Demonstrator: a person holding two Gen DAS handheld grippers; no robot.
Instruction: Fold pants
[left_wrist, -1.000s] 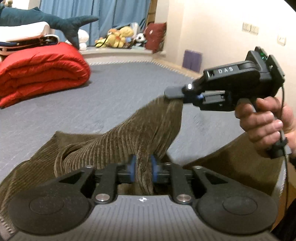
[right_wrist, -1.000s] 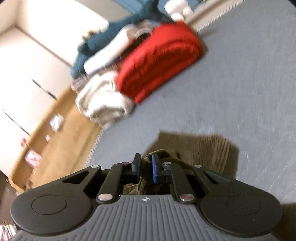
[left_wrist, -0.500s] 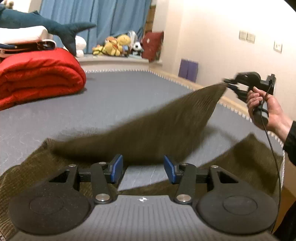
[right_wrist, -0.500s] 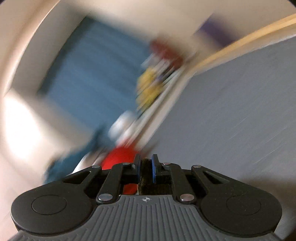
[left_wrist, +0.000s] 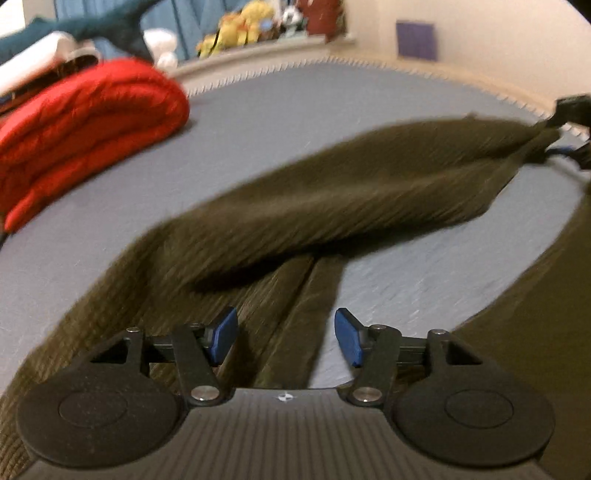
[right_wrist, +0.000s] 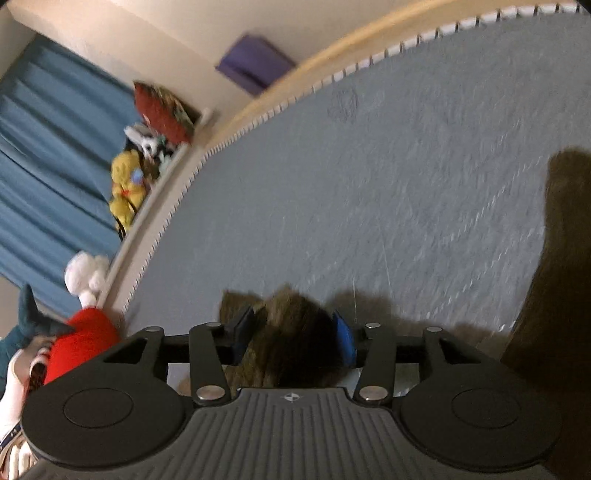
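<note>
Olive-brown corduroy pants (left_wrist: 332, 195) lie on the grey bed (left_wrist: 280, 110). One leg stretches, blurred, from lower left up to the right edge. My left gripper (left_wrist: 284, 338) is open and empty just above the pants' waist part. My right gripper (right_wrist: 291, 338) has its blue pads apart with the leg end (right_wrist: 295, 332) bunched loosely between them; it also shows at the far right of the left wrist view (left_wrist: 554, 147). A second leg (right_wrist: 554, 295) runs along the right side.
A folded red quilt (left_wrist: 85, 125) lies on the bed at the left. Plush toys (left_wrist: 240, 29) sit on a ledge behind, before blue curtains (right_wrist: 44, 166). The bed's tasselled edge (right_wrist: 258, 118) borders a wall with a purple box (right_wrist: 251, 66).
My left gripper let go of the pants and opened wide. My right gripper carried the leg end out to the right, stretching the leg, and its jaws have now opened.
</note>
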